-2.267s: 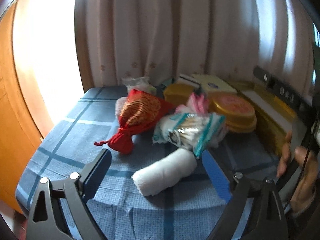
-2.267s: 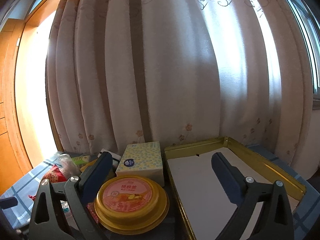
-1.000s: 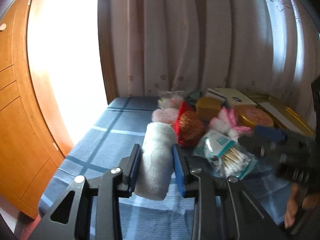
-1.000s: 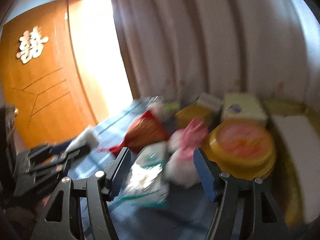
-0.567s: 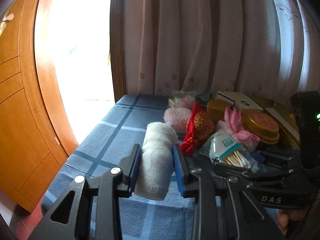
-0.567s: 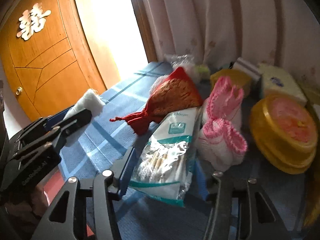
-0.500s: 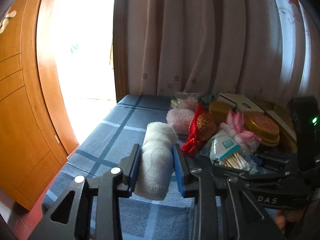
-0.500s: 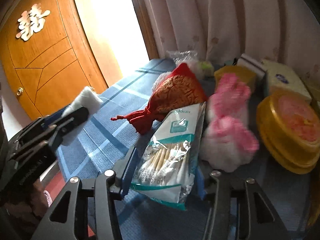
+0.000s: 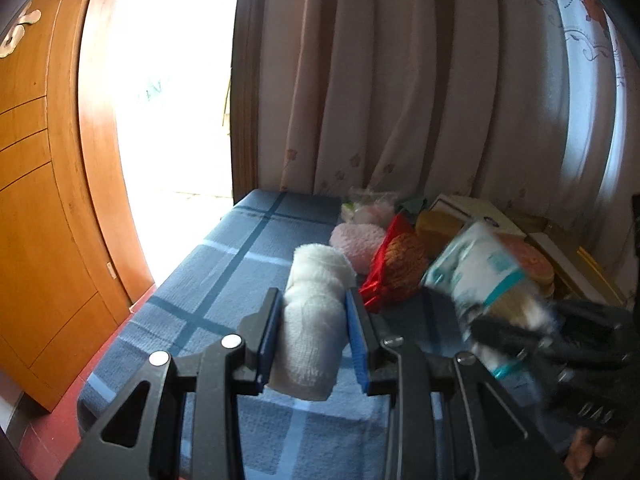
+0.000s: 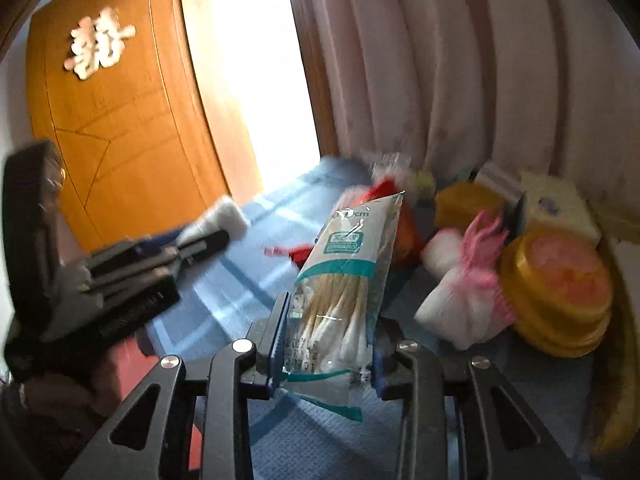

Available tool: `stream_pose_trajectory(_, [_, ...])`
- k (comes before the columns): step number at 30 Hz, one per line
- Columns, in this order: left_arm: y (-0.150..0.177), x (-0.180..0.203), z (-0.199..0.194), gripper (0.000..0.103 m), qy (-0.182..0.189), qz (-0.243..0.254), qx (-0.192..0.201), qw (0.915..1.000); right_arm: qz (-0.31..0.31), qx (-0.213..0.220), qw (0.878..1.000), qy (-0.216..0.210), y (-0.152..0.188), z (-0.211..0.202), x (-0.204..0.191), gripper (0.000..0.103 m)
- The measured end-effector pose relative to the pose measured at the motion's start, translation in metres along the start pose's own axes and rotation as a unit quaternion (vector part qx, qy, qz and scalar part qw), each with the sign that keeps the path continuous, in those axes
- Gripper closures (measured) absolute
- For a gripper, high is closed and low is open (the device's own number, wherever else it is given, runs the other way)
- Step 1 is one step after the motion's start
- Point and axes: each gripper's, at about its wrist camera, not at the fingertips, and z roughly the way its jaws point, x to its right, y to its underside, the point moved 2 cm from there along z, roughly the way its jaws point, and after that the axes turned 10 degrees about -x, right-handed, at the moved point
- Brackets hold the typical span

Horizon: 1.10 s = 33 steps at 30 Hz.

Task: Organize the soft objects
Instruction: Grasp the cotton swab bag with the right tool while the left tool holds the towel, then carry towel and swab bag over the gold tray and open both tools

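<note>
My left gripper (image 9: 314,312) is shut on a white rolled towel (image 9: 316,320) and holds it above the blue checked tablecloth (image 9: 224,276). My right gripper (image 10: 328,316) is shut on a clear bag of cotton swabs (image 10: 340,288), lifted off the cloth; the bag also shows blurred in the left wrist view (image 9: 484,276). A red and gold drawstring pouch (image 9: 400,264), a pink fluffy cloth (image 9: 358,240) and a pink and white bundle (image 10: 472,292) lie on the table.
A yellow round tin (image 10: 560,288), a tissue box (image 10: 556,204), a yellow box (image 10: 464,200) and a gold tray (image 9: 588,268) stand at the right. Curtains (image 9: 400,80) hang behind. A wooden door (image 10: 108,120) is at the left, past the table edge.
My right gripper has shut on the cotton swab bag and lifted it off the table. My left gripper still holds the towel, almost unmoved.
</note>
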Motion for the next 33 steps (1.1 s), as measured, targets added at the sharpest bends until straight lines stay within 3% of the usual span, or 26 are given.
stream_pose_trajectory(5, [-0.013,0.026,-0.004,0.073,0.013,0.011,0.015,0.9997,0.01,0.058,0.997,0.059,-0.009,-0.04,0.017,0.067])
stream_pose_trajectory(11, [-0.026,0.074,-0.004,0.072,0.048,0.034,0.033,0.9977,0.046,0.095,0.982,0.159,-0.004,-0.078,0.065,0.067])
stream_pose_trajectory(15, [-0.032,0.112,-0.001,0.073,0.077,0.056,0.039,0.9947,0.072,0.102,0.968,0.216,0.005,-0.099,0.099,0.067])
stream_pose_trajectory(26, [-0.044,0.209,0.015,0.072,0.147,0.097,0.048,0.9832,0.104,0.098,0.938,0.317,0.031,-0.128,0.181,0.067])
stream_pose_trajectory(33, [-0.047,0.25,0.031,0.072,0.166,0.101,0.04,0.9801,0.13,0.087,0.928,0.338,0.043,-0.133,0.221,0.067])
